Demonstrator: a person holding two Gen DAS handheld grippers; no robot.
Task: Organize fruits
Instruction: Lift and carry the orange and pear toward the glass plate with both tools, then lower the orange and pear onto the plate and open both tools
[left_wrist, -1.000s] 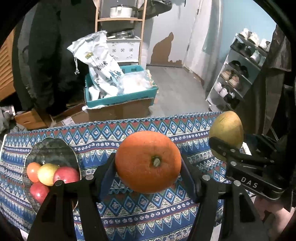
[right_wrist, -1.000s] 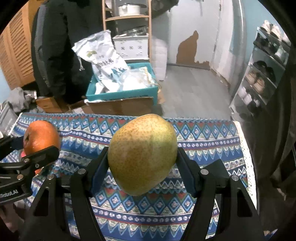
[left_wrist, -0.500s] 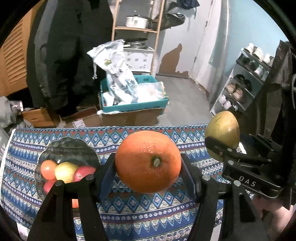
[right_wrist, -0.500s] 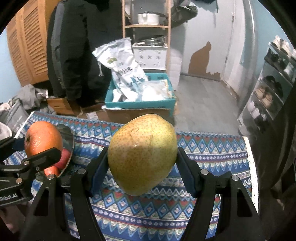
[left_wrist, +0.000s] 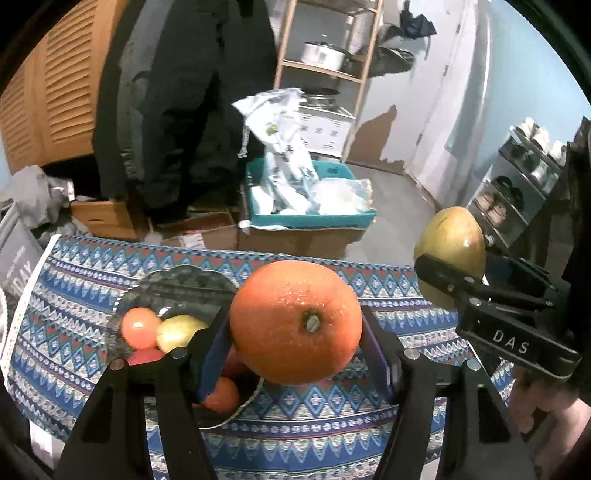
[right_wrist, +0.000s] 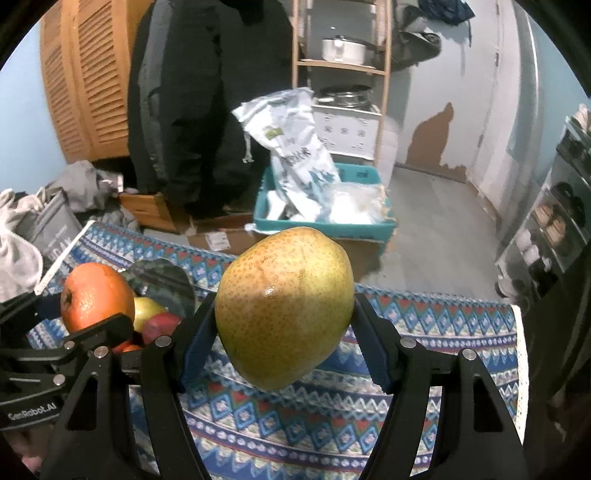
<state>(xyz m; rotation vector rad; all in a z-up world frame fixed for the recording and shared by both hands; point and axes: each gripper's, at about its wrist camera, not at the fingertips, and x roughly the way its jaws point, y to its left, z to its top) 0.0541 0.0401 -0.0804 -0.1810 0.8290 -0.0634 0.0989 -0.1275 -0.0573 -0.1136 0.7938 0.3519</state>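
Nearest, in the left wrist view: left gripper (left_wrist: 297, 334) with jaws clenched on a large orange (left_wrist: 295, 317), stem end facing the camera, held in the air above the patterned tablecloth (left_wrist: 74, 288) of the worktop. Likewise in the right wrist view: right gripper (right_wrist: 282, 328) with jaws grasping a speckled green-yellow pear (right_wrist: 284, 295), also aloft, over the middle of the worktop and to the right of the orange. Just past and partly under the left jaws: a dark glass plate (left_wrist: 184, 284) toward the left end of the worktop, holding a red-orange apple (left_wrist: 139, 326), a yellow apple (left_wrist: 177, 332), a small orange fruit (left_wrist: 221, 395) and more red fruit half hidden behind the jaws. A second ago, plate far out at the left rim of the left view; now close to centre, and newly visible in the right view too. So, both fruits carried leftward toward the plate; orange almost above it, probably first to go down, pear to follow. Little bare glass left at the near side of the plate, hence some risk of a roll-off on release. Beyond the far edge of the worktop: cardboard box (left_wrist: 295, 242), teal crate (left_wrist: 310, 221) with a white printed bag (left_wrist: 280, 140), hanging dark coat (left_wrist: 184, 92), wooden shelf unit (left_wrist: 364, 74) with a metal pot (left_wrist: 323, 53), shoe rack (left_wrist: 517, 192) at far right.
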